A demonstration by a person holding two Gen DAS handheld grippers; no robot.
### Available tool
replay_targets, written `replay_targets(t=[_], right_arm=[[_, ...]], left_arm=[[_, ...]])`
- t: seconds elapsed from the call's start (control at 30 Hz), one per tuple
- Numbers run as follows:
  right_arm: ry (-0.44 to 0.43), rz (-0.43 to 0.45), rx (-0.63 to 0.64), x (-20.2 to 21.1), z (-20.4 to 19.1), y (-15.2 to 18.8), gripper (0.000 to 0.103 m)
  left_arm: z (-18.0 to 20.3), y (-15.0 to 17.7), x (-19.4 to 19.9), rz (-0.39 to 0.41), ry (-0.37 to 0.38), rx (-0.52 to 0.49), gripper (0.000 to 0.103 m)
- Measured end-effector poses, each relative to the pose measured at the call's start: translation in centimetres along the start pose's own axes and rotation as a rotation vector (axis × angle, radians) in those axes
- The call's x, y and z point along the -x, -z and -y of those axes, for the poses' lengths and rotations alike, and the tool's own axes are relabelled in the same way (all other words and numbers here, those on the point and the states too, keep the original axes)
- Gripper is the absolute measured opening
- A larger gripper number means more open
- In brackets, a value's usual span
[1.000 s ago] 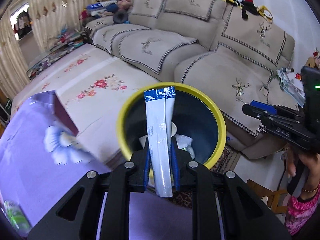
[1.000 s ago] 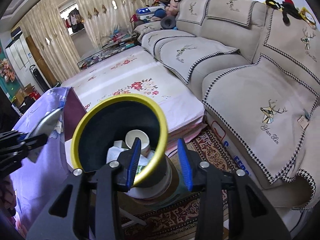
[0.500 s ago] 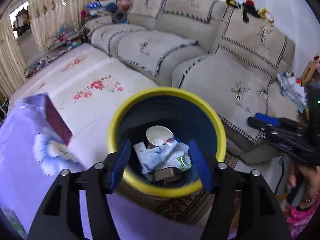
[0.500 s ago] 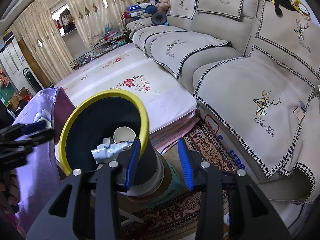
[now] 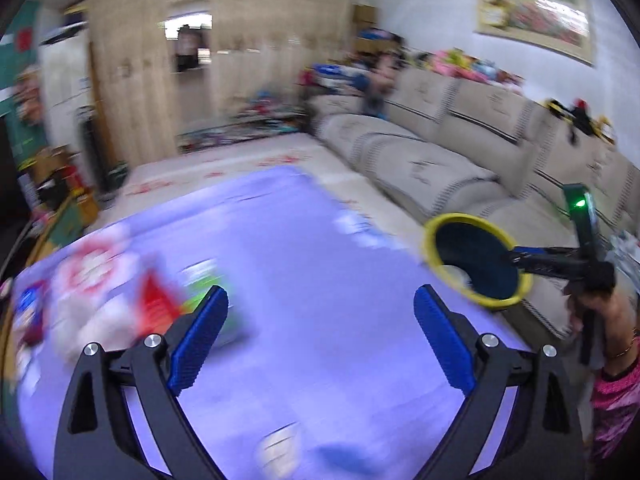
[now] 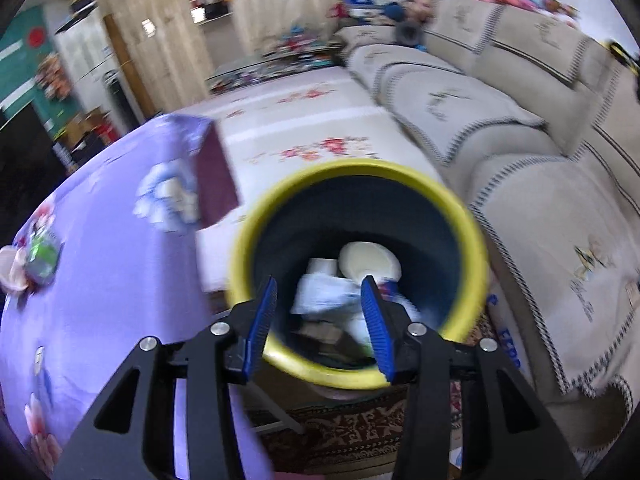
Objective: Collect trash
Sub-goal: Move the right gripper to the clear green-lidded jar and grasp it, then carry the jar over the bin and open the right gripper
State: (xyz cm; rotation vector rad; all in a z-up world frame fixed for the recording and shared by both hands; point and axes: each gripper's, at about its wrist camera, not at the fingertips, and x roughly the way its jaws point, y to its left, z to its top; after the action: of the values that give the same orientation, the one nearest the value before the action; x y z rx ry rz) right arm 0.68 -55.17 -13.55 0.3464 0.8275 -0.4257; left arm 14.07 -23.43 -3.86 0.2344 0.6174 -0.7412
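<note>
The left gripper [image 5: 320,340], jaws wide after dropping its wrapper in the bin [image 5: 476,264], has swung back over the tabletop [image 5: 320,248] toward more trash [image 5: 160,304], while the right gripper [image 6: 318,320] hangs half-open and empty over the bin.

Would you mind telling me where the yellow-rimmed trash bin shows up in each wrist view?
Left wrist view: the trash bin sits at right of centre, beyond the purple tablecloth, with the right gripper reaching over its rim.
Right wrist view: the bin fills the centre, seen from above.
Shared landmark: the beige sofa behind the bin.
</note>
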Motion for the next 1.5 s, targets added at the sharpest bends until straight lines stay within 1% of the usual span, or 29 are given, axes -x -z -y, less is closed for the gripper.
replay_targets(t=[0.1, 0.13, 0.17, 0.2, 0.3, 0.33, 0.43, 0.47, 0.53, 0.57, 0.6, 0.67, 0.73, 0.9, 1.03, 1.13, 1.17, 1.2, 1.3, 1.5], right_arm=[[-0.036, -0.006, 0.069, -0.5, -4.2, -0.7, 0.042], [-0.057, -0.009, 0.097, -0.6, -6.0, -1.0, 0.042], [-0.069, -0.01, 0.112, -0.6, -7.0, -1.1, 0.042], [-0.092, -0.011, 0.143, -0.6, -9.1, -1.4, 0.042], [-0.135, -0.013, 0.211, -0.7, -13.6, -1.9, 0.043], [-0.161, -0.015, 0.244, -0.7, -15.7, -2.0, 0.043], [-0.211, -0.025, 0.329, -0.9, -20.7, -1.6, 0.044], [-0.224, -0.029, 0.346, -1.0, -21.7, -1.4, 0.044], [-0.271, -0.039, 0.395, -1.1, -24.6, -0.8, 0.044], [-0.297, -0.042, 0.418, -1.2, -26.3, -0.4, 0.048], [-0.31, -0.04, 0.43, -1.2, -27.3, -0.1, 0.056], [-0.319, -0.03, 0.467, -1.5, -29.6, 0.4, 0.06], [-0.315, -0.039, 0.482, -2.2, -31.0, 0.7, 0.06], [-0.293, -0.06, 0.484, -3.9, -33.2, 0.9, 0.06], [-0.269, -0.063, 0.48, -5.2, -34.1, 1.1, 0.06], [-0.257, -0.068, 0.469, -6.0, -34.3, 0.9, 0.059], [-0.255, -0.069, 0.465, -6.2, -34.2, 0.9, 0.058], [-0.252, -0.067, 0.458, -6.2, -34.1, 0.7, 0.05], [-0.271, -0.054, 0.432, -5.6, -33.1, 0.5, 0.05], [-0.307, -0.005, 0.394, -2.9, -30.3, -0.7, 0.05]], left_arm=[[-5.2, 3.0, 2.0, 0.014, -0.133, 0.052, 0.095], [-6.6, 3.7, 2.3, 0.014, -0.161, 0.067, 0.095], [-8.2, 4.5, 2.6, 0.01, -0.195, 0.087, 0.095], [-9.6, 5.3, 2.9, 0.007, -0.223, 0.109, 0.095], [-14.2, 7.5, 3.5, 0.007, -0.284, 0.195, 0.095], [-15.6, 8.0, 3.6, 0.005, -0.293, 0.236, 0.095], [-18.2, 9.1, 3.8, 0.008, -0.285, 0.323, 0.095], [-18.8, 9.5, 3.9, 0.004, -0.279, 0.336, 0.095], [-19.1, 9.9, 4.0, 0.008, -0.265, 0.347, 0.095], [-19.1, 9.9, 4.1, 0.012, -0.265, 0.343, 0.095], [-18.6, 9.6, 4.0, 0.014, -0.268, 0.338, 0.095], [-17.6, 9.1, 3.9, 0.022, -0.281, 0.324, 0.095], [-17.3, 9.0, 4.1, 0.03, -0.289, 0.317, 0.095], [-17.2, 9.0, 4.4, 0.038, -0.274, 0.325, 0.095], [-17.0, 9.0, 4.4, 0.043, -0.268, 0.322, 0.095], [-16.6, 8.9, 4.4, 0.045, -0.277, 0.311, 0.095], [-16.4, 8.9, 4.4, 0.045, -0.28, 0.308, 0.095], [-16.4, 9.0, 4.4, 0.044, -0.281, 0.306, 0.095], [-16.3, 9.0, 4.3, 0.042, -0.278, 0.305, 0.095], [-16.1, 9.0, 4.2, 0.039, -0.276, 0.303, 0.095]])
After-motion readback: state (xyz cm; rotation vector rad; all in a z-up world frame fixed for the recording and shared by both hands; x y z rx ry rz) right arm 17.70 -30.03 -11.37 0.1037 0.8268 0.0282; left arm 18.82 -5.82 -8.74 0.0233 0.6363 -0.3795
